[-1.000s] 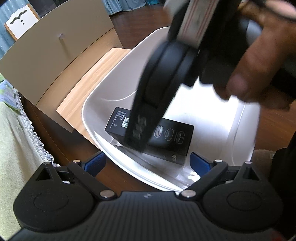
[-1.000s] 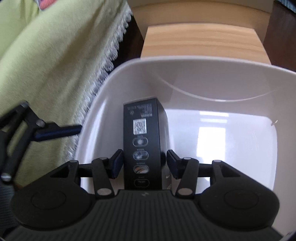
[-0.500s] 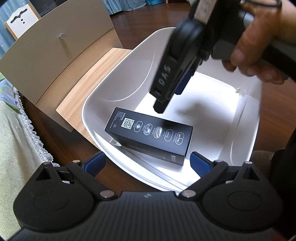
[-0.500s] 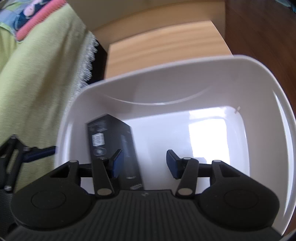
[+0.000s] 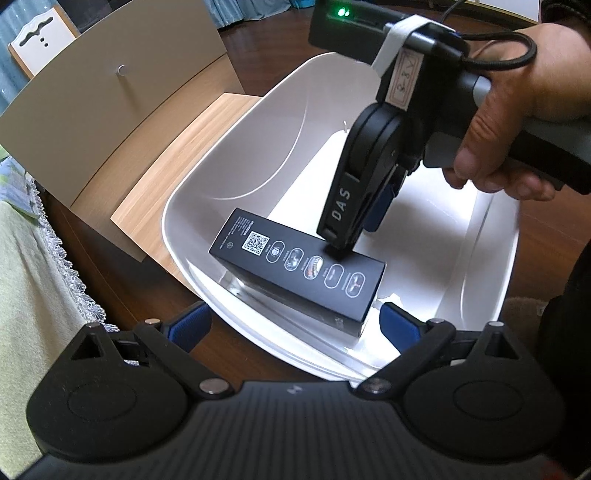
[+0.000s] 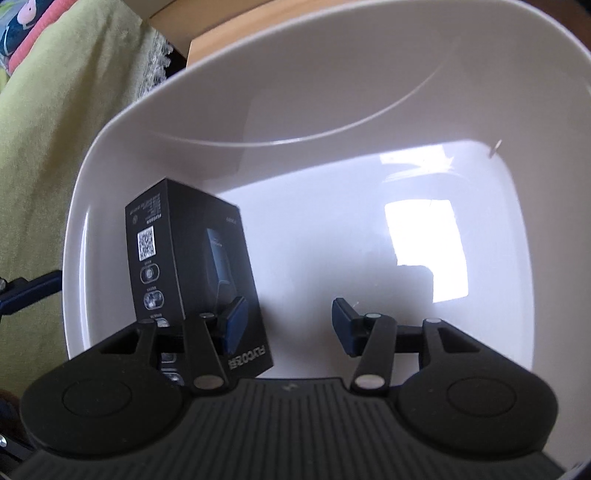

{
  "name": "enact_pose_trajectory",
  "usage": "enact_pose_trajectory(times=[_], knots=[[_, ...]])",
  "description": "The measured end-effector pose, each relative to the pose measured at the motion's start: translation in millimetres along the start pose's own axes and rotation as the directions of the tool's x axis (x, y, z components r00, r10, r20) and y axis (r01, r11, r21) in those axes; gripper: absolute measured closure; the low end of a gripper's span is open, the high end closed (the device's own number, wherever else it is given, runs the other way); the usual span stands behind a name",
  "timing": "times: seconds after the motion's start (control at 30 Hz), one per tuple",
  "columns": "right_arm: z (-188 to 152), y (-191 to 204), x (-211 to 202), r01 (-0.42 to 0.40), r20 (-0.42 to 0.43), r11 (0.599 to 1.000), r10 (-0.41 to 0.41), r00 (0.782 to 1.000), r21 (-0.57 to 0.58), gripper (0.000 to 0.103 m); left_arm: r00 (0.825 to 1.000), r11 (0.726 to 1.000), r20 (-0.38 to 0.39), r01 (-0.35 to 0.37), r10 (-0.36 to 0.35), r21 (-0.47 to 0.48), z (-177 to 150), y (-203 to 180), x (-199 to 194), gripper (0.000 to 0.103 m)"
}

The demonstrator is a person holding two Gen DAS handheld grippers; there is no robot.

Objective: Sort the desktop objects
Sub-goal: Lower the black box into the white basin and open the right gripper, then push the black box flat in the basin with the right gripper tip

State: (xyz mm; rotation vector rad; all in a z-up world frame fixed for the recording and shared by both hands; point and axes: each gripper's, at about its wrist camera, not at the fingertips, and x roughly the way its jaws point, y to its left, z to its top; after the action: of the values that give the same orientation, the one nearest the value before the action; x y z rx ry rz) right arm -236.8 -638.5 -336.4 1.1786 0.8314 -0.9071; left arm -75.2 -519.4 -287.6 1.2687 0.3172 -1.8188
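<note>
A black carton (image 5: 295,273) with a QR code and white icons lies in a white plastic basin (image 5: 229,162), near its left wall. In the left wrist view my right gripper (image 5: 351,240), held by a hand (image 5: 517,110), points down into the basin with its tip at the carton's top face. In its own view the right gripper (image 6: 288,325) is open with nothing in its gap. The carton (image 6: 184,266) stands left of that gap, behind the left finger (image 6: 232,325). My left gripper (image 5: 295,323) is open over the basin's near rim.
The basin (image 6: 369,92) sits on a dark wooden table (image 5: 147,280). A light wood drawer (image 5: 173,162) with a beige knobbed front stands behind it to the left. A green lace-edged cloth (image 5: 33,280) lies at the left. A black device with a green light (image 5: 343,26) sits behind.
The carton was between my right gripper's fingers and now stands left of them. The right gripper rose, shifted right and came down into the basin. The left gripper barely moved.
</note>
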Motion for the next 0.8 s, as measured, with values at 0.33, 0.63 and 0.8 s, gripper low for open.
enact_pose_trajectory(times=[0.33, 0.63, 0.8], knots=[[2.9, 9.2, 13.6, -0.019, -0.027, 0.999, 0.018, 0.999, -0.047, 0.056, 1.0, 1.0, -0.003, 0.0, 0.0, 0.006, -4.4, -4.7, -14.0, 0.005], [14.3, 11.5, 13.2, -0.028, 0.031, 0.999, 0.029, 0.999, -0.04, 0.056, 1.0, 1.0, -0.004, -0.001, 0.001, 0.012, -8.5, 2.4, -24.5, 0.004], [17.0, 10.1, 14.3, -0.027, 0.025, 0.998, 0.028, 0.999, -0.052, 0.056, 1.0, 1.0, -0.003, 0.0, 0.0, 0.012, -1.9, -8.2, -17.0, 0.004]])
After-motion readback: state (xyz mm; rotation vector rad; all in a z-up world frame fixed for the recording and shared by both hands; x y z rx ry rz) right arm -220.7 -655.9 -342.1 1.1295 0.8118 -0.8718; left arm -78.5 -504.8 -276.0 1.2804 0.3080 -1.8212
